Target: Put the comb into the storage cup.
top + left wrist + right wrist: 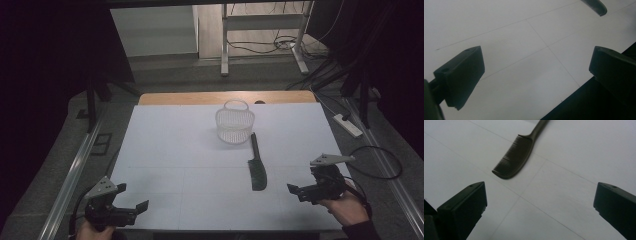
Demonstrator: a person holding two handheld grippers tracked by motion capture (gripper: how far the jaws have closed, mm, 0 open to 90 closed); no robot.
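We list a dark fine-toothed comb (pixel 257 166) just before the ribbed translucent basket (pixel 235 122); our left claw (pixel 134 200) and right claw (pixel 294 191) are both released.

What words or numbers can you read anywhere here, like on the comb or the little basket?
There are none to read. The dark comb is plain, with no brand showing on its handle or teeth. The white mesh basket carries no label. The white table top shows only thin seam lines. The left gripper and the right gripper show no markings, and the power strip on the floor is too small to tell.
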